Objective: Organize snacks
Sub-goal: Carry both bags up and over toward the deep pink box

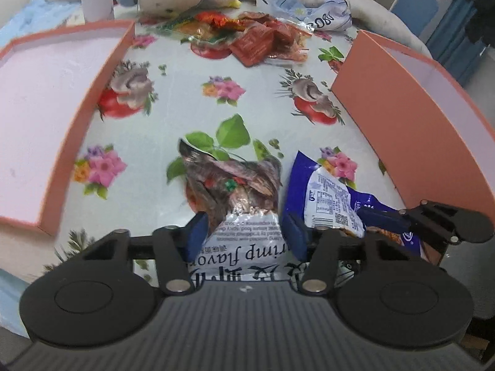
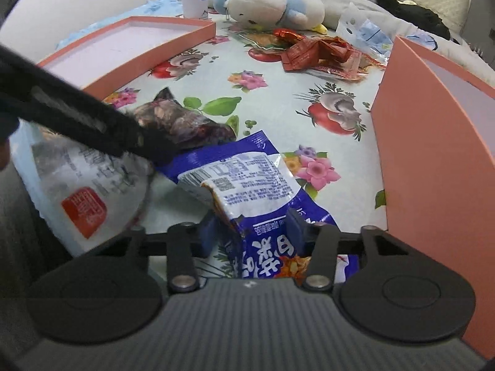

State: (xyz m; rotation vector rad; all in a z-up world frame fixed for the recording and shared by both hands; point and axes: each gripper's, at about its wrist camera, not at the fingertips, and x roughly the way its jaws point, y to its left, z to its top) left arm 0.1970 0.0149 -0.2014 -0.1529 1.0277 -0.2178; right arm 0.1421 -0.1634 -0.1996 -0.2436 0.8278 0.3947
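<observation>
Straddling one packet each: left gripper [image 1: 246,232] has the silver shrimp-flavour bag [image 1: 232,191] between its jaws, right gripper [image 2: 250,230] has the blue bag [image 2: 244,179] between its own. Both sets of jaws stand at mid width with the blue pads hard against the film; I read both as gripping, though a last sliver of gap can't be ruled out.

Key relation: each bag's long axis runs straight ahead from its jaws, away from the holder, so each is held by its near end with the far end resting on the floral surface [image 1: 247,71]. Bags lie side by side, just about touching; left gripper's arm crosses the right wrist view close over the blue one.

Targets: one pink box [image 1: 37,99] sits off to the left, nearer the left hand; the other pink box [image 2: 433,142] stands just right of the blue bag, nearer the right hand. Outward moves shouldn't cross. Red sachets [image 1: 263,40] remain far ahead, untouched.
</observation>
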